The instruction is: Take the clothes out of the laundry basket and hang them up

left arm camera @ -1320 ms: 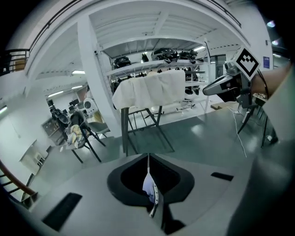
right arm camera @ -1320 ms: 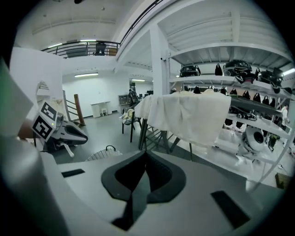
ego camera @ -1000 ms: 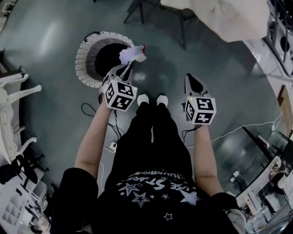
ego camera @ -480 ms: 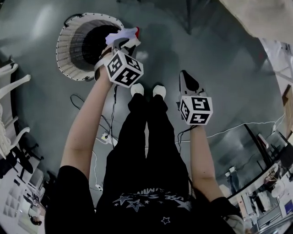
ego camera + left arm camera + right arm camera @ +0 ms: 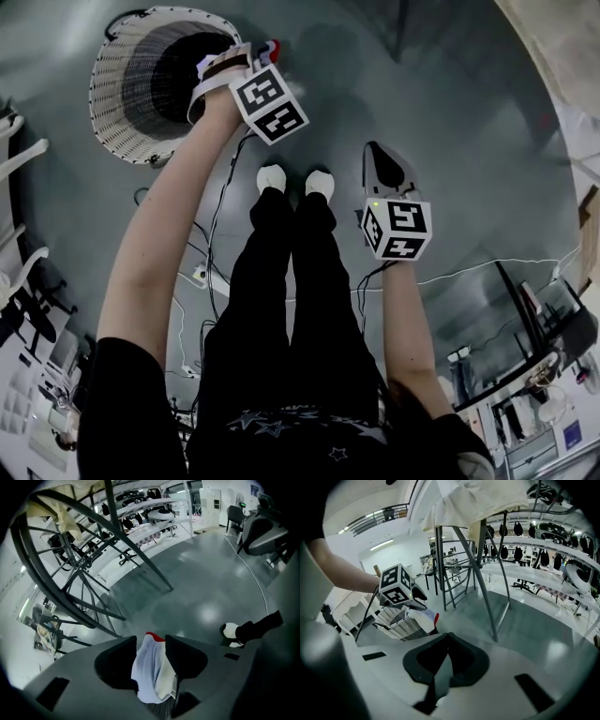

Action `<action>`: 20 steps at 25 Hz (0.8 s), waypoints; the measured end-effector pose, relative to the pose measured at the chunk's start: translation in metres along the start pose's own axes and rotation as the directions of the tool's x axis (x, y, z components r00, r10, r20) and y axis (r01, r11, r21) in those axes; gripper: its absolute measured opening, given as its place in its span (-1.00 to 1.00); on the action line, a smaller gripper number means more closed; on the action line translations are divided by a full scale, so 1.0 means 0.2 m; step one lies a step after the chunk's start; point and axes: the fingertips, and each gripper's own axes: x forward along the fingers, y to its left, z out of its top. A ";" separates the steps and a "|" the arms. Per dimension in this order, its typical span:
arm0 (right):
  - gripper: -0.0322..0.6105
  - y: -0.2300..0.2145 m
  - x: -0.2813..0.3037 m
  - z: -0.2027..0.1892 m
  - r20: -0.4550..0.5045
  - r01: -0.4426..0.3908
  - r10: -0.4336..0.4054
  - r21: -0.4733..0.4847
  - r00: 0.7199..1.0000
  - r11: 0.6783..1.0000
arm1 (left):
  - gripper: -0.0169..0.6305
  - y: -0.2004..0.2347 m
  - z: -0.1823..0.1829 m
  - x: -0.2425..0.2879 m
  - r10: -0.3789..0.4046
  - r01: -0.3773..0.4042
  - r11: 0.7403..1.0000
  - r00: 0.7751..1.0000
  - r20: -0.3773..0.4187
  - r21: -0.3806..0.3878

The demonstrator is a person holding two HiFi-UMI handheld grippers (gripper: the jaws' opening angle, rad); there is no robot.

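Observation:
A white wicker laundry basket [image 5: 117, 122] stands on the grey floor at the upper left of the head view. My left gripper [image 5: 246, 54] hangs over the basket's right rim and points steeply down. A white cloth with a red edge [image 5: 265, 49] lies bunched between its jaws. These jaws have just been opening, and the cloth [image 5: 150, 667] sits loosely in the gap in the left gripper view. My right gripper [image 5: 375, 150] hovers to the right of my feet, shut with nothing in it. The right gripper view shows the basket [image 5: 396, 620] and the cloth [image 5: 423, 617].
A dark metal drying rack [image 5: 487, 573] stands ahead with a beige cloth [image 5: 473, 498] over its top. Its legs [image 5: 70, 573] spread across the floor. Cables [image 5: 216, 244] trail by my feet [image 5: 295, 178]. White chairs [image 5: 19, 159] stand at the left.
My left gripper has sunk with the cloth to the basket's rim and rolled, and its jaws have spread. The right gripper has sunk too and stays shut.

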 end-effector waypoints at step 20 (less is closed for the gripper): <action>-0.87 -0.18 0.15 -0.11 -0.062 -0.033 0.034 0.013 0.998 0.999 | -0.57 -0.05 -0.18 0.56 0.052 0.087 0.957 0.887 -0.459 0.276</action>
